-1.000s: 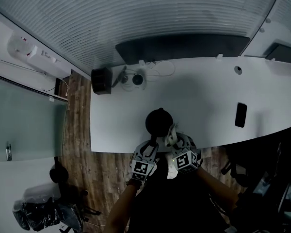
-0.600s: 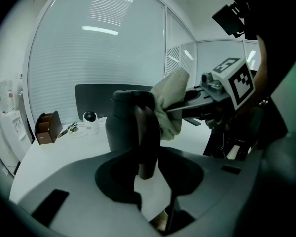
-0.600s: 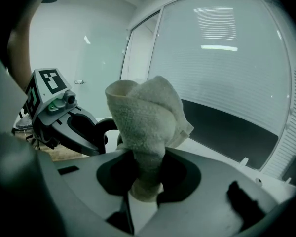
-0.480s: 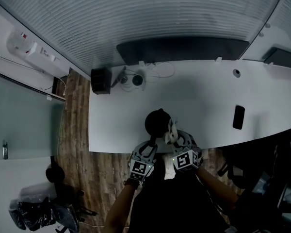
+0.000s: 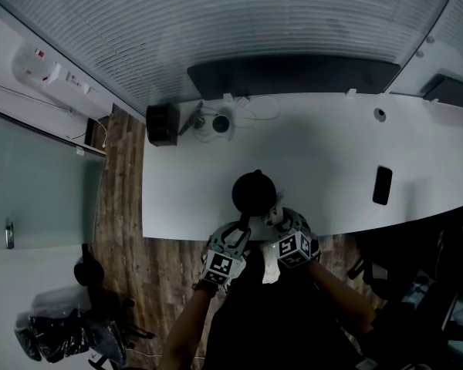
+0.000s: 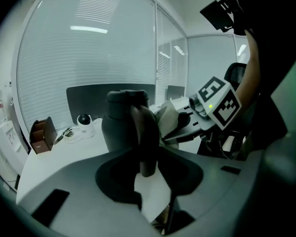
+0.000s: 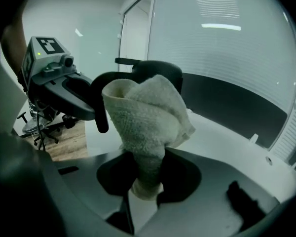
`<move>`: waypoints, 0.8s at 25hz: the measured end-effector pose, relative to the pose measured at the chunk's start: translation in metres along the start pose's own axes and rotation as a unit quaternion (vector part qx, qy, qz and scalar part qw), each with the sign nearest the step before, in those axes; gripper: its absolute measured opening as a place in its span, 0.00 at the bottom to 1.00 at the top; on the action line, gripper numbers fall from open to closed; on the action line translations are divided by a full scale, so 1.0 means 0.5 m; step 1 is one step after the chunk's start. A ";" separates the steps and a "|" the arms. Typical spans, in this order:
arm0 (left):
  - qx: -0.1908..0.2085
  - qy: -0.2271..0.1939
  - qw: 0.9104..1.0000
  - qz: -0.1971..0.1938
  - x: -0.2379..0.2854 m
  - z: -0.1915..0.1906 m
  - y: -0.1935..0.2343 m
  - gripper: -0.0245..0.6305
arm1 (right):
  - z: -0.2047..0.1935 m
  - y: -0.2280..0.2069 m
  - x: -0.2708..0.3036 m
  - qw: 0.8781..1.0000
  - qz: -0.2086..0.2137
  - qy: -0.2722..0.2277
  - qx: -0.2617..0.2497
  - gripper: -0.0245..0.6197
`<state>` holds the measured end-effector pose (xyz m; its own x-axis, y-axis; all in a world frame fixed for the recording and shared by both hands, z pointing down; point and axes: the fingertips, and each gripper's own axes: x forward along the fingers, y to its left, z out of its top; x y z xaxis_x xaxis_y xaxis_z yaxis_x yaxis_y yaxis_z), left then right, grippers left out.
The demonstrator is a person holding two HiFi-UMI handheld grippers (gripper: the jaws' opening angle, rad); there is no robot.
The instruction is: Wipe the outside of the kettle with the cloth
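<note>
A white desk (image 5: 324, 145) stands on a wood-plank floor (image 5: 122, 199). At its far left corner sits a dark box (image 5: 162, 124), and just beside that, along the far edge, a small round white camera (image 5: 221, 123) with loose white cables (image 5: 256, 112). A black phone (image 5: 382, 185) lies flat towards the right end, near the front edge, well apart from a round cable hole (image 5: 380, 114) by the far edge. A dark screen panel (image 5: 293, 75) runs behind the far edge, with slatted blinds (image 5: 216, 29) behind it.
</note>
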<state>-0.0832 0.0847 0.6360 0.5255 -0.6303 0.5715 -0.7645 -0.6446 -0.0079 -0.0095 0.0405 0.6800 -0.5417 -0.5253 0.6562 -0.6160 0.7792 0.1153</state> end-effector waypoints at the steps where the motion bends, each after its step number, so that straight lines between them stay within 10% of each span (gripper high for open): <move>1: 0.009 0.004 1.000 -0.002 -0.001 0.000 0.001 0.22 | -0.007 0.003 0.006 1.000 0.004 0.005 0.002 0.18; 20: -0.033 -0.003 0.999 0.034 -0.030 -0.017 0.034 0.21 | -0.009 0.018 0.009 1.000 0.015 0.000 -0.002 0.18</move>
<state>-0.1072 0.0868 0.6343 0.4733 -0.6746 0.5665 -0.8215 -0.5702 0.0074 -0.0151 0.0467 0.6874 -0.5602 -0.5020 0.6589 -0.5973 0.7960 0.0986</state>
